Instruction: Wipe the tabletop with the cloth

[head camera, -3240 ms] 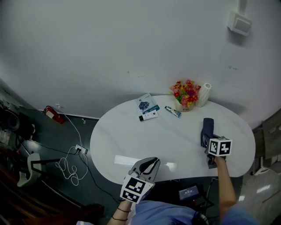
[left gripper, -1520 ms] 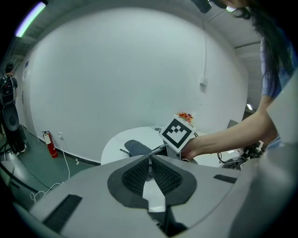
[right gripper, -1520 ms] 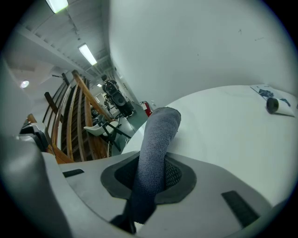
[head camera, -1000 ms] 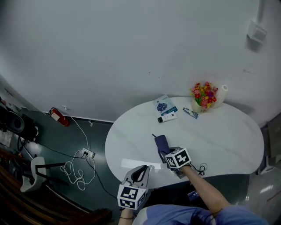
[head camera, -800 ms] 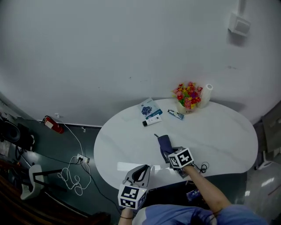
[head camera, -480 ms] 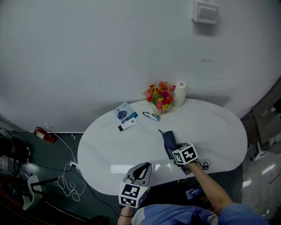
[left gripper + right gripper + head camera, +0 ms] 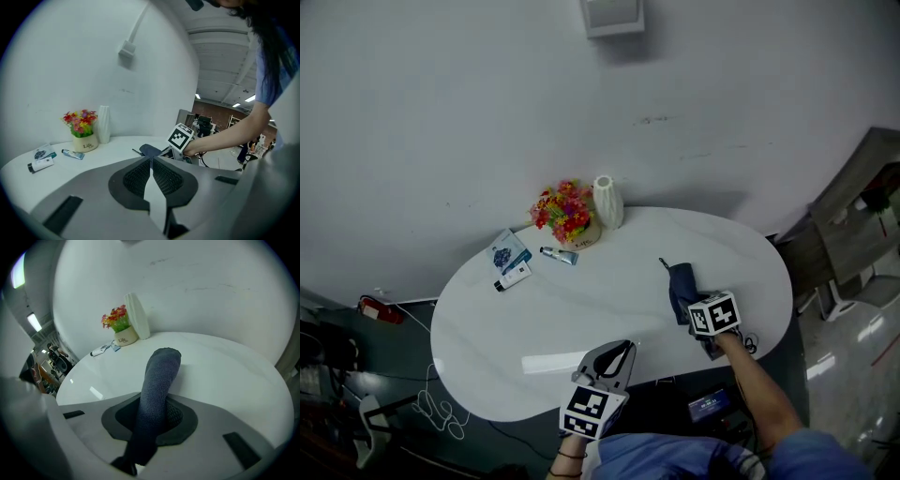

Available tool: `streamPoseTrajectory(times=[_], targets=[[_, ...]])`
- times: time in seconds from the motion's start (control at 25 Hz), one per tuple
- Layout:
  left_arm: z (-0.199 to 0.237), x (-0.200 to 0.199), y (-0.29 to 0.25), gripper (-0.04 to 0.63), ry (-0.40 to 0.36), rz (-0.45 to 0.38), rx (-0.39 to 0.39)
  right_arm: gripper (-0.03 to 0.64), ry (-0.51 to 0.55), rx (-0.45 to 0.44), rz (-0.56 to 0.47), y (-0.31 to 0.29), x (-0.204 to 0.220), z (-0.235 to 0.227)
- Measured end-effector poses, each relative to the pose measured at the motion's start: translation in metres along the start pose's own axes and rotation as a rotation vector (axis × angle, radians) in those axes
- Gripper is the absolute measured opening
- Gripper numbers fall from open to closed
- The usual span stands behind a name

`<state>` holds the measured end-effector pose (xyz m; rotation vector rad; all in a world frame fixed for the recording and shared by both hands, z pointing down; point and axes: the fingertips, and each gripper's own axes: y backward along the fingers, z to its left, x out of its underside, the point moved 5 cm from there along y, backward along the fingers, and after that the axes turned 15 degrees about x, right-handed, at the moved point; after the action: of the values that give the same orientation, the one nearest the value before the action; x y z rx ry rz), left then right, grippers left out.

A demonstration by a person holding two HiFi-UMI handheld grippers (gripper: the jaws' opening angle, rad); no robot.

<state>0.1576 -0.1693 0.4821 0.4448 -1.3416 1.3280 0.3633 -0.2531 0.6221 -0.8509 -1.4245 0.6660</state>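
We hold the right hand-held gripper [image 7: 692,306] over the right part of the white oval worktop [image 7: 609,295], its jaws pinching the near end of the dark blue-grey cloth [image 7: 157,380]. From the jaws the cloth reaches toward the far side, and its free end lies on the worktop surface, well apart from the other things.

Our left hand-held gripper [image 7: 151,165] sits at the near edge of the worktop. Its jaws are pressed together with nothing between them.

At the far left of the worktop we see a pot of bright flowers [image 7: 564,214] with a white ribbed vase [image 7: 607,202] just beside it on the right. A small tube [image 7: 558,255] lies near the pot, and a blue packet [image 7: 503,253] with a white tube [image 7: 514,277] beside it lies further left.
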Motion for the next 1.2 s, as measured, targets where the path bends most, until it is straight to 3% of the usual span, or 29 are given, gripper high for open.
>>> streamPoseTrajectory(times=[0.28, 0.64, 0.96, 1.2], targets=[[-0.032, -0.020, -0.059, 0.018, -0.040, 0.017, 0.074, 0.071, -0.094, 0.105, -0.005, 0.020, 0.019, -0.104], [-0.057, -0.036, -0.096, 0.018, -0.070, 0.020, 0.119, 0.071, -0.198, 0.249, -0.009, 0.044, 0.046, -0.208], [-0.069, -0.034, -0.099, 0.018, -0.070, 0.033, 0.115, 0.071, -0.277, 0.352, -0.006, 0.066, 0.071, -0.270], [-0.064, -0.029, -0.086, 0.018, -0.056, 0.039, 0.085, 0.071, -0.306, 0.371, -0.009, 0.073, 0.078, -0.280]])
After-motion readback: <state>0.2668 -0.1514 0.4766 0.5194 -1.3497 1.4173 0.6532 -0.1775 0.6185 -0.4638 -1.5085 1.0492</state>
